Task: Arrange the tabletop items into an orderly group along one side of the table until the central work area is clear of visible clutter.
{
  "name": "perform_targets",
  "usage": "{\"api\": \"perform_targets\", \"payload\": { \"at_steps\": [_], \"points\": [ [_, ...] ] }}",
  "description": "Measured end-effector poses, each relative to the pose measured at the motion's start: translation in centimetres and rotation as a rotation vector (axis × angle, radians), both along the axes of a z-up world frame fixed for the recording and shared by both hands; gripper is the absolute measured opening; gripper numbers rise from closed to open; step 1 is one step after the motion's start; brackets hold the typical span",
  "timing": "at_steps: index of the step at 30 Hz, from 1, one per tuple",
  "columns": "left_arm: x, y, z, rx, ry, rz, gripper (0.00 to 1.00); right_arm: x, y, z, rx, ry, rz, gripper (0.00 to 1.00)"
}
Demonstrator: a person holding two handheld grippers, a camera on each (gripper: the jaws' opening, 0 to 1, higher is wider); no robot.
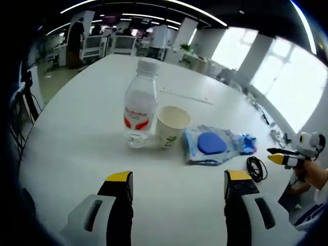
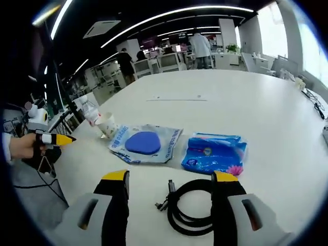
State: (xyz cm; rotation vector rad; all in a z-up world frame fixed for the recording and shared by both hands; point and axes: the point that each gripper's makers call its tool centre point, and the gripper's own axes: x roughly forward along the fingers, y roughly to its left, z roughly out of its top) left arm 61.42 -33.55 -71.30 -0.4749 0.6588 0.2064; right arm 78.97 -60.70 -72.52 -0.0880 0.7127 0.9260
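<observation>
In the left gripper view a clear water bottle (image 1: 139, 105) with a red label stands upright beside a paper cup (image 1: 171, 125). Right of them lies a clear packet with a blue round pad (image 1: 209, 145), then a blue tissue pack (image 1: 248, 143) and a coiled black cable (image 1: 255, 168). My left gripper (image 1: 178, 187) is open, short of the cup. In the right gripper view the cable (image 2: 190, 204) lies between my open right gripper's (image 2: 170, 187) jaws. Beyond are the tissue pack (image 2: 214, 152), the pad packet (image 2: 144, 143), the cup (image 2: 107, 124) and the bottle (image 2: 90, 112).
The white table (image 1: 87, 138) is long, and a thin strip (image 2: 177, 99) lies farther along it. The other gripper (image 1: 292, 154) enters at the right, and its twin (image 2: 43, 137) at the left, each in a hand. Office desks and people stand behind.
</observation>
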Motion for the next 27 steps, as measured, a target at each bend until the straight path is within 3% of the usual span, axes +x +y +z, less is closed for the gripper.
{"api": "perform_targets", "payload": {
  "at_steps": [13,17,27],
  "points": [
    [-3.1,0.6,0.6,-0.025,-0.002,-0.006,0.70,-1.6,-3.7,0.3,-0.022,0.007,-0.029,0.68],
    [-3.8,0.0,0.7,-0.088,-0.013,0.005,0.71,-1.9,-5.2,0.3,-0.021,0.024,-0.055,0.70],
    [-5.2,0.0,1.4,-0.084,-0.021,-0.008,0.74,-3.0,-7.9,1.0,-0.029,0.027,-0.083,0.76]
  ]
}}
